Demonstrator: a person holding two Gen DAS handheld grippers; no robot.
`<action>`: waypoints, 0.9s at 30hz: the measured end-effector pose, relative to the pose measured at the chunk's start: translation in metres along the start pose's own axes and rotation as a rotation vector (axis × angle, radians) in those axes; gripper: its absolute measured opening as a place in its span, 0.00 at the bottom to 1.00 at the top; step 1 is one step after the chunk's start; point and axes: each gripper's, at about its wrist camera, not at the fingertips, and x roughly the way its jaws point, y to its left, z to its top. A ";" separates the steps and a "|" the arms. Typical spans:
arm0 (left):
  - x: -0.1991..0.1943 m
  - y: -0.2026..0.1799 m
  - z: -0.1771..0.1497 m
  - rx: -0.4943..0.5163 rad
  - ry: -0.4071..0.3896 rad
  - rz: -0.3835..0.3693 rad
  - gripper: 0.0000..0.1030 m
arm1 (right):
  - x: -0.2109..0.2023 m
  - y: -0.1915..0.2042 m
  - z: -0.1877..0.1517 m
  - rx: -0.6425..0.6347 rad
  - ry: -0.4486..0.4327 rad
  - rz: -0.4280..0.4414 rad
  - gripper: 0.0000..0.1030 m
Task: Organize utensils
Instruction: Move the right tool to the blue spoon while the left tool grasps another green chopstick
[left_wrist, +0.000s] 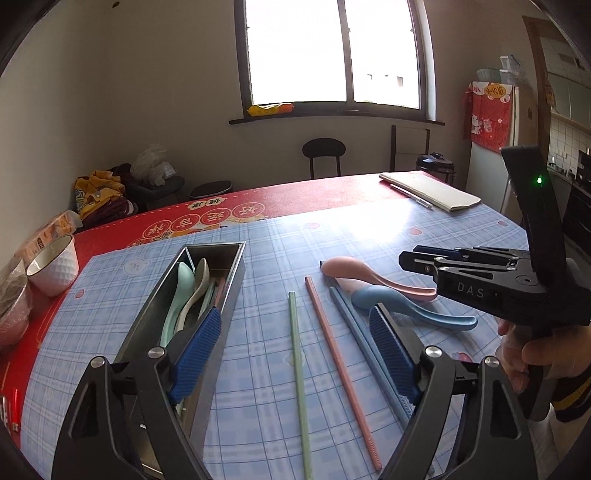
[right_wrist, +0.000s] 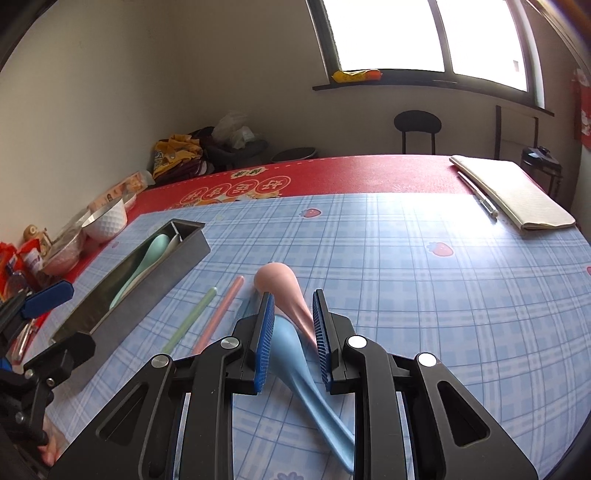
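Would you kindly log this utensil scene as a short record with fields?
Container: long metal box holding a mint-green spoon and a beige spoon
Loose on the blue plaid mat: pink spoon, blue spoon, green chopstick, pink chopstick, blue chopstick
Left tongs: open, empty
Right tongs: narrow gap around both spoons; grip unclear

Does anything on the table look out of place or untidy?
Nothing is spilled or broken. The pink spoon and blue spoon overlap on the plaid mat, and loose chopsticks lie beside them, outside the metal box that already holds other spoons.
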 end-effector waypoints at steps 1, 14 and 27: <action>0.004 -0.003 -0.002 0.013 0.011 0.010 0.68 | 0.000 0.001 0.000 -0.002 0.003 0.000 0.21; 0.050 0.002 -0.016 -0.030 0.232 -0.063 0.27 | 0.000 -0.001 -0.001 0.007 0.005 -0.004 0.21; 0.079 0.009 -0.018 -0.045 0.351 -0.052 0.25 | 0.000 -0.005 -0.001 0.021 0.010 0.008 0.21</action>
